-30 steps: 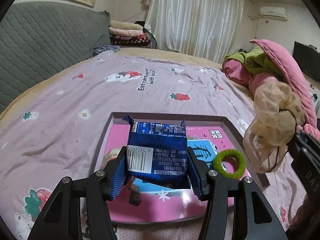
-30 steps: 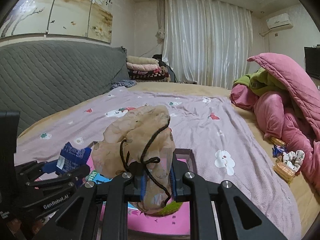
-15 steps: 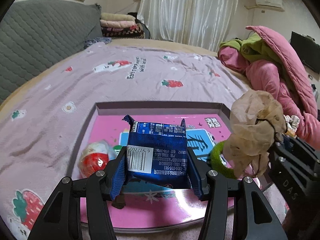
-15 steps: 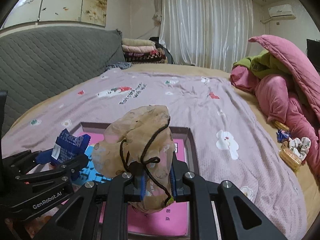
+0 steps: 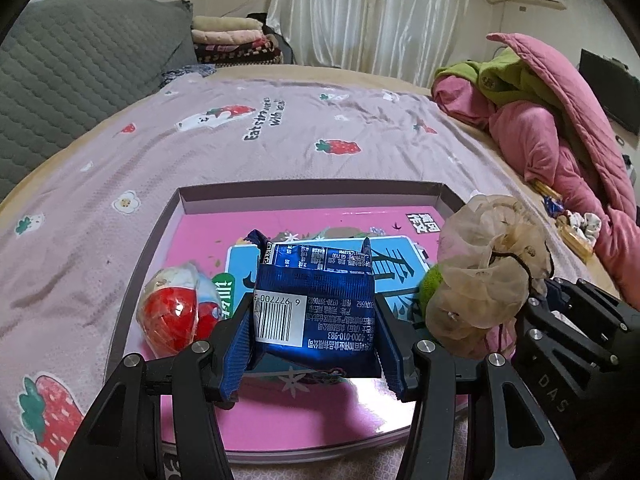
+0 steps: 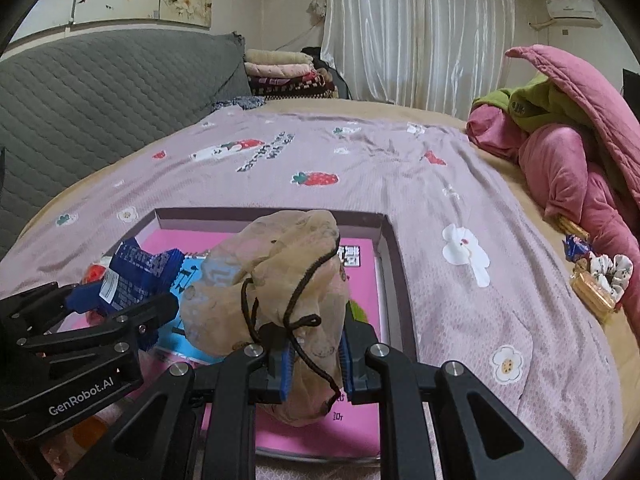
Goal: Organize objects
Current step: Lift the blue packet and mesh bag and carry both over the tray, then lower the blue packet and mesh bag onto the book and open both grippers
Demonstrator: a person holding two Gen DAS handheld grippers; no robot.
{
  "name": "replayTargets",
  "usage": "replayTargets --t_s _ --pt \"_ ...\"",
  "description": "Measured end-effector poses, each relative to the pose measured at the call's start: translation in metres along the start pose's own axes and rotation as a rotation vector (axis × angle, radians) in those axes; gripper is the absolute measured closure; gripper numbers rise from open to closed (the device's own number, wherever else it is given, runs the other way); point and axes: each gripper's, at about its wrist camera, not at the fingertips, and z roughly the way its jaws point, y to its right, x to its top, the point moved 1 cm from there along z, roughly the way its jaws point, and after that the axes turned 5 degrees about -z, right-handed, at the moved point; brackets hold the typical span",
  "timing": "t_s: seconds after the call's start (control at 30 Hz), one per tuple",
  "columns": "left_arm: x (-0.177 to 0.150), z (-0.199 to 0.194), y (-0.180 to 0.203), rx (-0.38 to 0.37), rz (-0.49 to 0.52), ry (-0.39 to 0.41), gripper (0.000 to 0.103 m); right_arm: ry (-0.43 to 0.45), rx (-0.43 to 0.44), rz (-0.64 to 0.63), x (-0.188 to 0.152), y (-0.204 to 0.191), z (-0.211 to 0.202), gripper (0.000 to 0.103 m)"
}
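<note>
**Two soft loads held above the pink tray**

The pink tray (image 5: 400, 220) lies on the strawberry-print bedspread (image 5: 280, 132) and serves as the landmark here. Above its near half, the left gripper (image 5: 314, 344) pinches a blue foil snack packet (image 5: 316, 312) across its width, barcode side facing the camera. The packet looks light, crinkly and slick; its foil bows a little between the pads, so a squeeze at mid-body, below the crimped top seal, seems the safest hold. A harder squeeze could crush whatever is inside.

Above the tray's right side, the right gripper (image 6: 314, 360) is pressed nearly together on the gathered neck of a beige gauze pouch (image 6: 276, 280) wound with a black drawstring (image 6: 304, 312). The pouch appears very light and floppy, with no stiffness of its own; it will likely slump on release, and the loose cord could snag on a finger. The bunched neck is the sensible place to take it.

Already inside the tray are a red-and-white wrapped egg (image 5: 174, 312) at the left and a green fuzzy ring (image 5: 432, 280) towards the right, partly hidden behind the pouch.
</note>
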Motion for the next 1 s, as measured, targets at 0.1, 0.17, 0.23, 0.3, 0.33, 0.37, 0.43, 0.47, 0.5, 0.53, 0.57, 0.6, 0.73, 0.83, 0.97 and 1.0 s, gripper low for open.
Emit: replayTargets --t_s 0.1,0.17,0.23,0.3,0.33,0.37,0.43,0.47,0.5,0.53,0.57,0.6,0.73,0.83,0.97,1.0 --pt "0.000 0.002 0.001 -0.002 0.005 -0.012 0.046 -0.021 0.000 -0.006 -0.002 -0.002 0.003 0.084" --pt "-0.001 0.004 0.001 0.005 0.010 -0.018 0.046 -0.032 -0.005 -0.014 -0.003 -0.004 0.004 0.084" --pt "-0.002 0.004 0.001 0.003 0.011 -0.022 0.046 -0.038 -0.017 -0.026 -0.004 -0.005 0.003 0.083" --pt "-0.002 0.004 0.001 0.002 0.014 -0.024 0.046 -0.044 -0.024 -0.032 -0.005 -0.006 0.003 0.079" --pt "-0.003 0.004 0.001 0.005 0.016 -0.025 0.046 -0.044 -0.029 -0.032 -0.005 -0.005 0.002 0.075" --pt "-0.003 0.005 0.002 0.006 0.017 -0.027 0.046 -0.045 -0.030 -0.031 -0.005 -0.005 0.001 0.070" --pt "-0.003 0.006 0.001 0.011 0.017 -0.035 0.046 -0.052 -0.037 -0.035 -0.006 -0.004 0.000 0.063" --pt "-0.004 0.007 0.001 0.015 0.016 -0.040 0.046 -0.052 -0.042 -0.039 -0.007 -0.004 -0.001 0.061" --pt "-0.004 0.008 0.001 0.015 0.016 -0.043 0.046 -0.053 -0.046 -0.044 -0.008 -0.004 -0.003 0.060" --pt "-0.004 0.009 0.001 0.014 0.014 -0.047 0.046 -0.055 -0.052 -0.050 -0.009 -0.004 -0.004 0.058" --pt "-0.004 0.009 0.002 0.014 0.014 -0.049 0.046 -0.055 -0.057 -0.056 -0.009 -0.004 -0.005 0.058" --pt "-0.004 0.010 0.002 0.013 0.014 -0.051 0.046 -0.054 -0.060 -0.059 -0.010 -0.003 -0.005 0.058" --pt "-0.005 0.011 0.004 0.013 0.020 -0.057 0.046 -0.040 -0.071 -0.067 -0.009 -0.002 -0.011 0.056" --pt "-0.006 0.014 0.005 0.016 0.017 -0.067 0.046 -0.024 -0.073 -0.063 -0.009 0.001 -0.016 0.047" --pt "-0.007 0.015 0.005 0.017 0.012 -0.074 0.046 -0.021 -0.076 -0.063 -0.007 0.002 -0.017 0.045" --pt "-0.007 0.015 0.005 0.017 0.011 -0.076 0.046 -0.023 -0.077 -0.064 -0.007 0.002 -0.017 0.045"
